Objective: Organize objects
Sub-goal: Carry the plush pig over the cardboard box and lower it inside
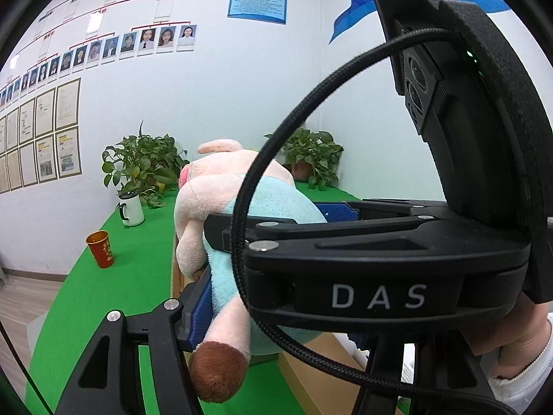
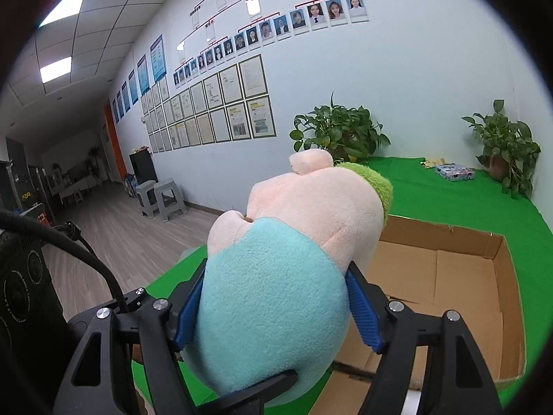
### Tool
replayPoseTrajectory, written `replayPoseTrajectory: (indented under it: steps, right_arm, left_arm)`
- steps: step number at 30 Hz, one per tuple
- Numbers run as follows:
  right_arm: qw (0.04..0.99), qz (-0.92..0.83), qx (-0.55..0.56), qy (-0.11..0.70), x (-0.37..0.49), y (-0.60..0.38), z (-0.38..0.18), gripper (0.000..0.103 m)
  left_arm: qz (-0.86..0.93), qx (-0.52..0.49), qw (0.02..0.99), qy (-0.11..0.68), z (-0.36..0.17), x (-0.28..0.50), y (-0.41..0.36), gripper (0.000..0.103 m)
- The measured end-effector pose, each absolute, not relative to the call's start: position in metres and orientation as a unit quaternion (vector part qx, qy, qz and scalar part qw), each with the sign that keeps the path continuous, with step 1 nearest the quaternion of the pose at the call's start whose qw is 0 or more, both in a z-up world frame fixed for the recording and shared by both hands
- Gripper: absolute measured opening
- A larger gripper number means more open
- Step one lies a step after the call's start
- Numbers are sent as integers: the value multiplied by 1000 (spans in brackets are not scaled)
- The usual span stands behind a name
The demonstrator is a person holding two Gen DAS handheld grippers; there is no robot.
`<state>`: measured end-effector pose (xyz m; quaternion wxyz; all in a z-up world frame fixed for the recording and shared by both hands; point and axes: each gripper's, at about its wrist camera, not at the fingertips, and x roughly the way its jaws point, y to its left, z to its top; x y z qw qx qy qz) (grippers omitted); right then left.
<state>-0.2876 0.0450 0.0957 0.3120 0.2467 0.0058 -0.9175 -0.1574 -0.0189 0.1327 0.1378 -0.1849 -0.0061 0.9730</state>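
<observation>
Above the green felt tabletop (image 2: 449,200), a soft pink plush pig in a pale turquoise shirt (image 2: 276,297) hangs in the air, clear of the surface and just beside the near-left corner of an open brown cardboard box (image 2: 449,276). The right hand-held gripper (image 2: 276,314) pinches the toy across its turquoise belly, its blue pads (image 2: 363,311) sinking into the fabric on both sides; the wide, central grip probably serves to carry the whole weight without the body folding. In the left wrist view, the left hand-held gripper (image 1: 204,297) has one blue pad (image 1: 200,311) pressed against the toy's flank near a brown-tipped leg (image 1: 217,370); its other finger is hidden behind the right tool, so whether it actually clamps the toy cannot be told. The right tool crosses directly in front of the left lens, which suggests a hand-over or a two-handed steadying. The box appears empty where visible, and its position beside the toy marks it as the likely destination. Well apart on the tabletop stand a red metallic cup (image 1: 101,249), a white mug with a dark lid (image 1: 131,209), and two potted green plants (image 2: 342,131), with a small printed packet (image 2: 454,172) near the far plant.
</observation>
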Motion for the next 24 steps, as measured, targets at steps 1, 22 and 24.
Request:
replayPoseTrajectory:
  steps: [1, 22, 24]
  right_arm:
    - [314, -916, 249, 8, -292, 44, 97, 72]
    - [312, -871, 378, -27, -407, 18, 12, 72]
    - [304, -865, 399, -38, -418, 18, -1, 72]
  left_arm:
    - [972, -187, 139, -10, 134, -176, -29, 59]
    - [933, -327, 133, -74, 13, -306, -97, 59]
    - [925, -346, 133, -83, -8, -317, -102, 59]
